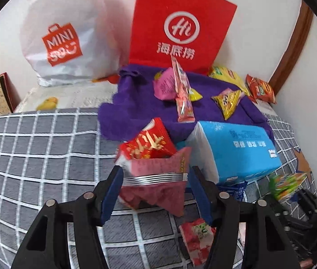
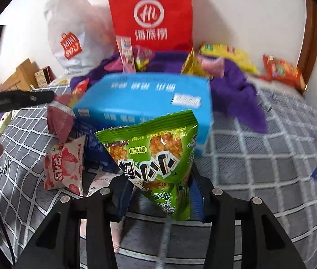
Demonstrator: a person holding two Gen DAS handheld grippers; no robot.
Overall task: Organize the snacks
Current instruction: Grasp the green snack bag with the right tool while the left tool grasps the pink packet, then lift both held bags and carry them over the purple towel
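The left gripper (image 1: 156,179) holds a pink packet (image 1: 158,174) at the lower centre of the left wrist view, its blue pads pressed to the packet's sides. Just behind it lies a red packet (image 1: 149,143), and to the right a blue tissue pack (image 1: 234,148). A strawberry packet (image 1: 197,239) lies on the checked bedspread (image 1: 42,148) under the gripper.

The right gripper (image 2: 160,192) is clamped on a green packet (image 2: 156,159) at the centre of the right wrist view, the packet standing up between the pads with its sealed edge uppermost.

Further back, a purple cloth (image 1: 136,103) carries a long pink stick pack (image 1: 183,94), a yellow packet (image 1: 228,100) and others. A red bag (image 1: 180,24) and a white bag (image 1: 64,33) stand against the wall at the top of the frame.
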